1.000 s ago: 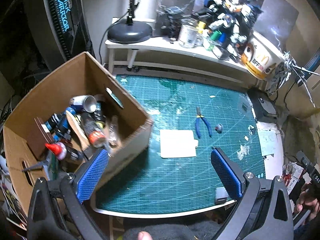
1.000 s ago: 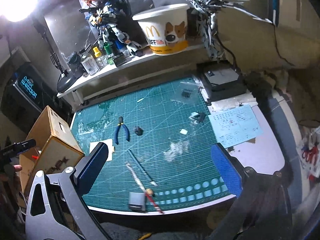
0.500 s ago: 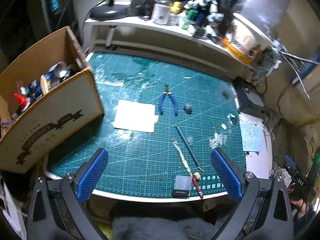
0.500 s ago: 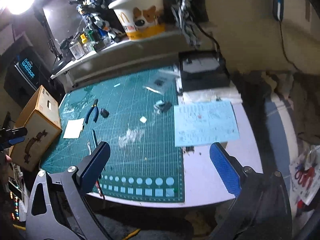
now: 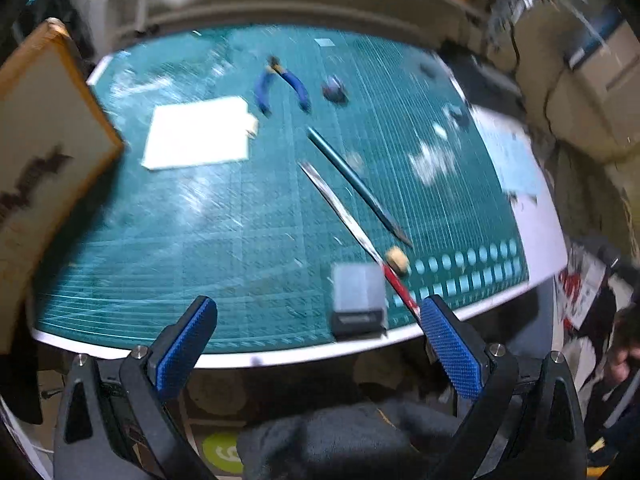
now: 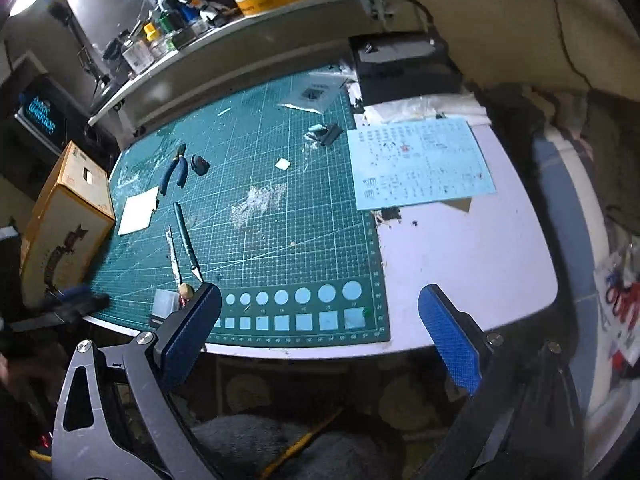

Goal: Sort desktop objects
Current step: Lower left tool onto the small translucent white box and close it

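My left gripper hangs over the front edge of the green cutting mat. Its jaws are closing, still wide apart, with nothing between them. Just ahead lie a small grey box, a thin red-handled tool and a green craft knife. Farther back are blue pliers and a white pad. The cardboard box stands at the left. My right gripper is open and empty above the mat's front edge, right of the grey box.
A pale blue decal sheet lies on the white tabletop to the right, with a black box behind it. A shelf with bottles, model figures and a paper bucket runs along the back. Scraps litter the mat's middle.
The left gripper swung away from above the open cardboard box, right and down to the mat's front edge, and its jaws narrowed slightly. The right gripper sank and shifted right.
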### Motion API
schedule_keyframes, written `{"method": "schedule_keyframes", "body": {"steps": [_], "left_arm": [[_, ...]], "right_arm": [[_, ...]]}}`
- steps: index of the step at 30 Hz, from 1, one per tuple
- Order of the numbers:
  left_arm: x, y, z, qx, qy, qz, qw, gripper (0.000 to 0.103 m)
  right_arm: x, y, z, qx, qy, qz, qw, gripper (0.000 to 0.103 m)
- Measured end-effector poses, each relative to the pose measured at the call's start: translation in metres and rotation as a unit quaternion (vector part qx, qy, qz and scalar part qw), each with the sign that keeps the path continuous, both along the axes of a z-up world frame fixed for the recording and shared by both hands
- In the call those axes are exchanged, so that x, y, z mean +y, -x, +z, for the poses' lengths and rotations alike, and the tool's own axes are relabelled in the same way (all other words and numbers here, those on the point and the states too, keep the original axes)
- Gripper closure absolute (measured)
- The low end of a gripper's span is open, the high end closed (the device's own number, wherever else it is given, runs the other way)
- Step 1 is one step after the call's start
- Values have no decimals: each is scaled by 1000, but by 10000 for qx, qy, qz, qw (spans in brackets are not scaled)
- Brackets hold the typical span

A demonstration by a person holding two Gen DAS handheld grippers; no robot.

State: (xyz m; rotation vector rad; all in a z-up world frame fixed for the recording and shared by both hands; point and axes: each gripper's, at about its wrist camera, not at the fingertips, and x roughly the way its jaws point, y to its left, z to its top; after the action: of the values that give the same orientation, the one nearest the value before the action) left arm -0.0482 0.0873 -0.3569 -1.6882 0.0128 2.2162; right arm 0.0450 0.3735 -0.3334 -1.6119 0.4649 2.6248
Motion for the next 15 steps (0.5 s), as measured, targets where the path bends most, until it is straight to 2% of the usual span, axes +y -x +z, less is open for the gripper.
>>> {"method": "schedule_keyframes", "body": {"steps": [3, 7, 10, 14, 15], "left_arm": [[11, -2, -16, -124, -78, -41, 9999, 13], [25, 2, -37, -282, -16, 1, 9996, 37], [34, 2, -36, -128, 52, -2, 9999, 42], [49, -1, -32, -49, 520, -94, 9986, 64], [48, -1, -31, -98, 496, -38, 9987, 64]], "right_arm": [[0, -3, 1, -40, -47, 27, 10000, 3], [2, -2, 0, -75, 28, 6, 10000, 3], [2, 2, -1, -110, 52, 80, 9999, 3], [2, 8, -3, -121, 115, 171, 9997, 3], [3, 10, -4, -122, 125, 200, 9996, 3]]}}
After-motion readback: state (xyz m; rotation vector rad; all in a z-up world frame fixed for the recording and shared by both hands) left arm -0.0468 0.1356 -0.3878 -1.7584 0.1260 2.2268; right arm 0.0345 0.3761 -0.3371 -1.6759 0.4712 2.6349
